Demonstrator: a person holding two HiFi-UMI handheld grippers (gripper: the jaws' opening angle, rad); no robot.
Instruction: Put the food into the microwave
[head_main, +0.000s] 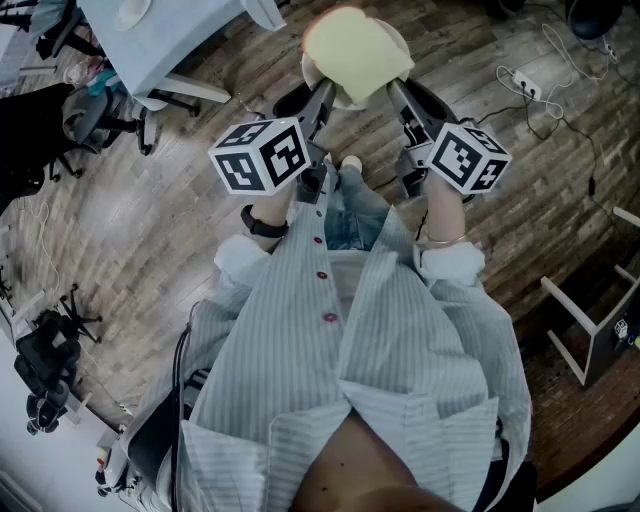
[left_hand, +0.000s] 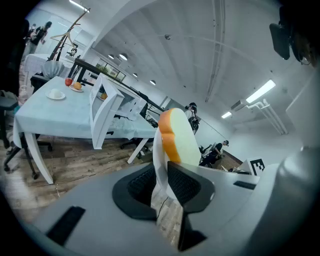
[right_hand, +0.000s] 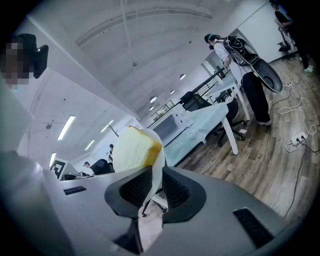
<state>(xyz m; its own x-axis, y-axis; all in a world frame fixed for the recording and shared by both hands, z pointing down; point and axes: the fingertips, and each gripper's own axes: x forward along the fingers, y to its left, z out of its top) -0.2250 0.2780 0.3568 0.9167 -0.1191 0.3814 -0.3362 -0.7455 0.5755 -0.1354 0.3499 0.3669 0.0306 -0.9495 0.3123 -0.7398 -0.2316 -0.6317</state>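
Two claws: you hold one white plate (head_main: 350, 99) between them, one claw on each side.
Left claw (head_main: 318, 102): pinching the plate's left rim. In the left gripper view the rim (left_hand: 159, 157) stands edge-on between the ribbed pads, which press on it.
Right claw (head_main: 402, 100): pinching the opposite rim in the same way. In the right gripper view the thin white edge (right_hand: 157, 167) is caught between its pads.
Food: one bread slice (head_main: 356, 50) with a pale face and an orange-brown crust lies on the plate, covering most of it.
Where: the plate is held in the air in front of your body, above the wooden floor (head_main: 150, 215).
Nearby: a worktop (left_hand: 47, 112) under a pale cloth carries a small white dish (left_hand: 55, 94) and some fruit (left_hand: 73, 84), well apart from the plate.
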